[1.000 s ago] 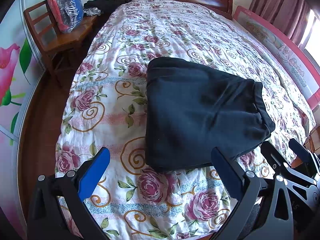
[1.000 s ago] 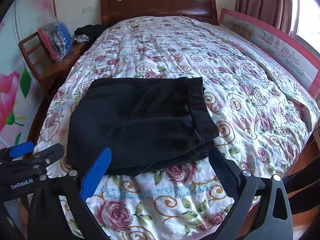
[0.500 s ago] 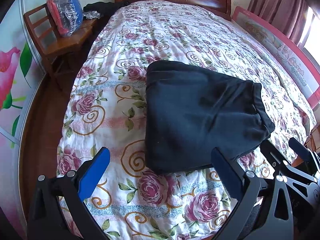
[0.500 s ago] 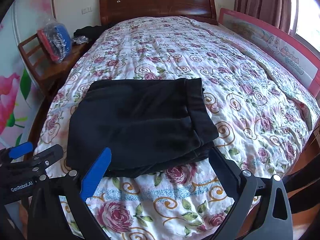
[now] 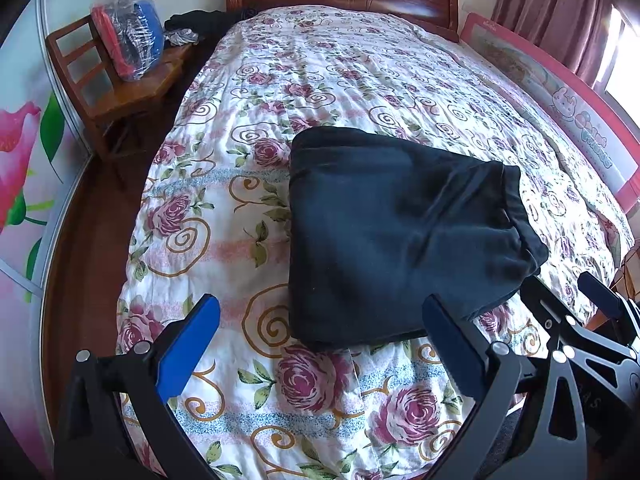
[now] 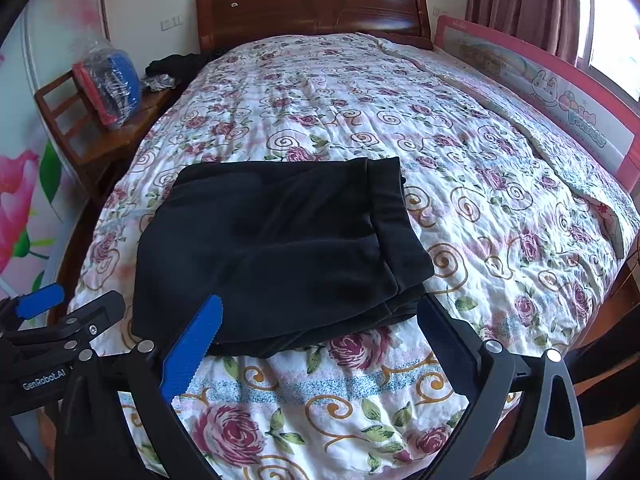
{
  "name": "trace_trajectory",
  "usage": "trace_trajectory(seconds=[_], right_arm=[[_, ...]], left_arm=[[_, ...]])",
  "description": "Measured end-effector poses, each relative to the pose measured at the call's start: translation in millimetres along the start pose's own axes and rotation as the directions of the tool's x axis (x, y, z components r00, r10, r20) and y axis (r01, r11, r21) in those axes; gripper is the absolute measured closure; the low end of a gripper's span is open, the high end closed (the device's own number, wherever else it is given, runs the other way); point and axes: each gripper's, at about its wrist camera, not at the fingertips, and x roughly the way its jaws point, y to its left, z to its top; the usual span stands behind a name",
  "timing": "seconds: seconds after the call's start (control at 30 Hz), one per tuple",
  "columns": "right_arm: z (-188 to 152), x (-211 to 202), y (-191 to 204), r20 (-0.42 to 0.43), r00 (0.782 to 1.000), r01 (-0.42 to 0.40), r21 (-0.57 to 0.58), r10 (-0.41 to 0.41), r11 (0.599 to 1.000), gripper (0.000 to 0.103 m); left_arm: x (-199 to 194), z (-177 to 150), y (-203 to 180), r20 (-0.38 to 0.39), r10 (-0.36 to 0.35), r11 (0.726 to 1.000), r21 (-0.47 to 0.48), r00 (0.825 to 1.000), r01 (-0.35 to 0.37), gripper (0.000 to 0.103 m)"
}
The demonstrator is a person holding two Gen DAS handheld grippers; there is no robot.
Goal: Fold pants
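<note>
The black pants point(image 5: 392, 236) lie folded into a thick rectangle on the floral quilt, near the foot of the bed; they also show in the right wrist view point(image 6: 276, 256). My left gripper point(image 5: 320, 344) is open and empty, held just short of the fold's near edge. My right gripper point(image 6: 320, 340) is open and empty, also just short of the near edge. Each gripper shows in the other's view: the right gripper at the lower right point(image 5: 580, 320), the left gripper at the lower left point(image 6: 60, 320).
The bed's quilt point(image 6: 360, 112) stretches to a wooden headboard point(image 6: 312, 4). A pink bed rail point(image 6: 560, 92) runs along the right side. A wooden chair point(image 5: 116, 92) with a plastic-wrapped bundle point(image 5: 128, 40) stands left of the bed. Dark clothes point(image 6: 176, 66) lie by the headboard.
Both grippers have drawn back and risen slightly from the folded pants. The pants have not moved.
</note>
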Motion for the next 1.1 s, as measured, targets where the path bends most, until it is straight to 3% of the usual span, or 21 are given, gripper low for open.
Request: trace_trajectory(seconds=[1.1], right_arm=[[-0.9,1.5,-0.7,-0.008,1.0,0.001,0.008,-0.001,1.0,0.006]], left_arm=[[1.1,0.3,0.0,-0.005,0.004,1.0,0.006,1.0,-0.004,0.002]])
